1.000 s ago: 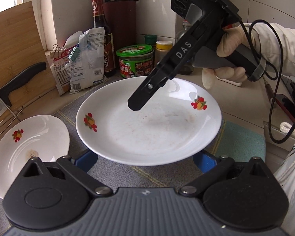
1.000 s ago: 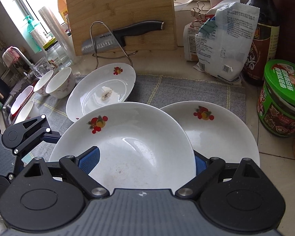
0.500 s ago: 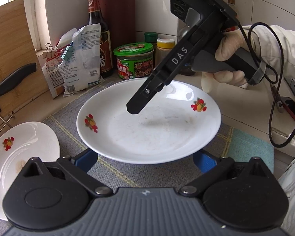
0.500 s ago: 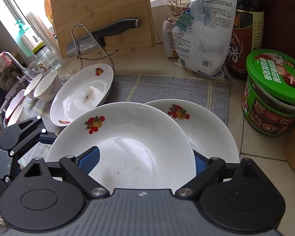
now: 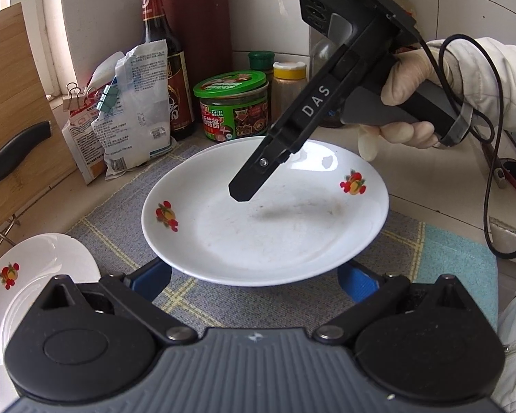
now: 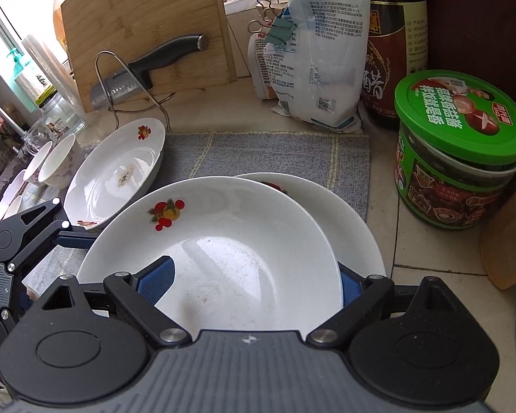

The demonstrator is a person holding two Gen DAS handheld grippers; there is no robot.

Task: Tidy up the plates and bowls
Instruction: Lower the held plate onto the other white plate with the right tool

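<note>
I hold one white plate with fruit marks (image 5: 265, 227) between both grippers, above a second like plate (image 6: 354, 227) on the grey mat (image 6: 268, 155); only that plate's far rim shows. My left gripper (image 5: 258, 275) has its blue pads (image 5: 151, 278) under the plate's near rim. My right gripper (image 6: 254, 282) grips the opposite rim; its finger (image 5: 254, 175) reaches over the plate in the left wrist view. A third plate (image 6: 117, 175) lies on the mat to the left. Small bowls (image 6: 56, 161) stand beyond it.
A green-lidded jar (image 6: 461, 148), a dark sauce bottle (image 6: 392, 44) and a clipped white bag (image 6: 313, 55) stand behind the mat. A cutting board with a knife (image 6: 144, 69) on a wire rack leans at the back left. A knife block (image 5: 196, 24) stands in the corner.
The held plate has moved toward the back right, over the second plate, which is now mostly covered. Both grippers moved with it and kept their hold.
</note>
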